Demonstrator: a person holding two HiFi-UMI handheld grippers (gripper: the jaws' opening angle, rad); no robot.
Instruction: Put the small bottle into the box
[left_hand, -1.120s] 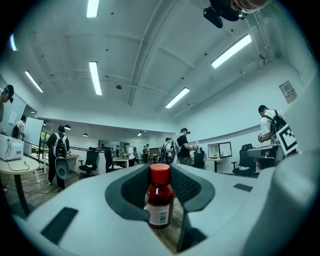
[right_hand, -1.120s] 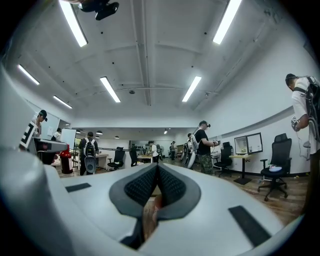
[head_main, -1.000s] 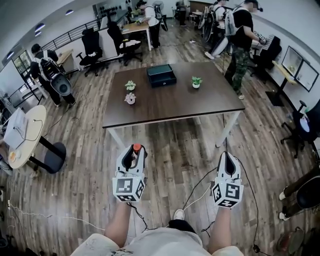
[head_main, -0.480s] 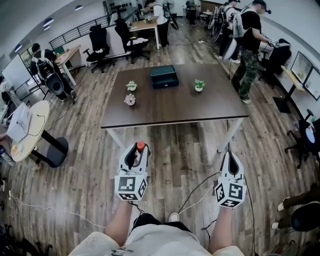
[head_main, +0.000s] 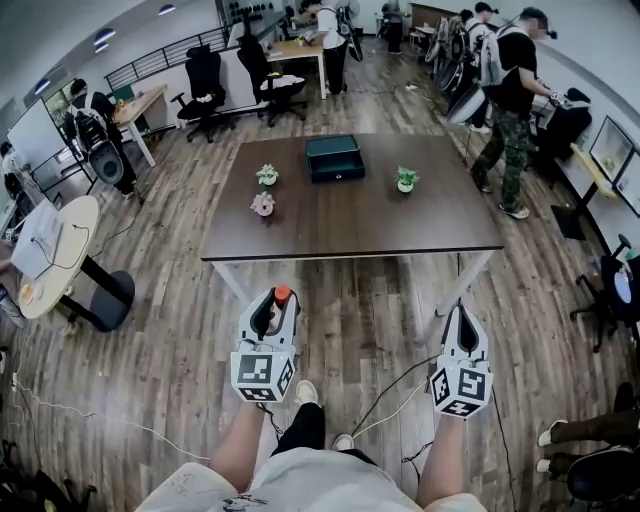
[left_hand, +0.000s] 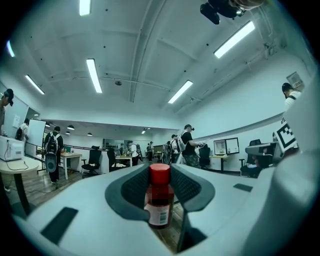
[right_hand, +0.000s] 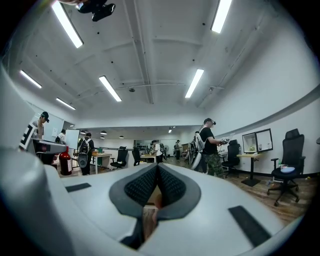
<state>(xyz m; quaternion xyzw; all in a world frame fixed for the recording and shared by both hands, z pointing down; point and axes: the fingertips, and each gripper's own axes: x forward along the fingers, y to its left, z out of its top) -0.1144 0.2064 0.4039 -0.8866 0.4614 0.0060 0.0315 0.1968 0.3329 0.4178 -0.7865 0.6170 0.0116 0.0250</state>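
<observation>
Left gripper (head_main: 272, 306) is clamped on the small bottle (head_main: 281, 294), out over the wood floor (head_main: 180, 330) and well short of the table (head_main: 350, 228). The box (head_main: 335, 158) sits at the table's far side with a left plant (head_main: 266, 175) and a right plant (head_main: 405, 179) flanking it. A pinkish plant (head_main: 263, 203) stands nearer me. A person (head_main: 515, 100) stands by the table's right corner.

Right gripper (head_main: 461, 315) has its jaws pressed together, empty.

Head view only catches the red cap. The left gripper view shows the label and the pads squeezing the bottle, but no table.

Compared with a second ago, the table sits a bit lower in the head view and my feet have shifted. Same grip.
</observation>
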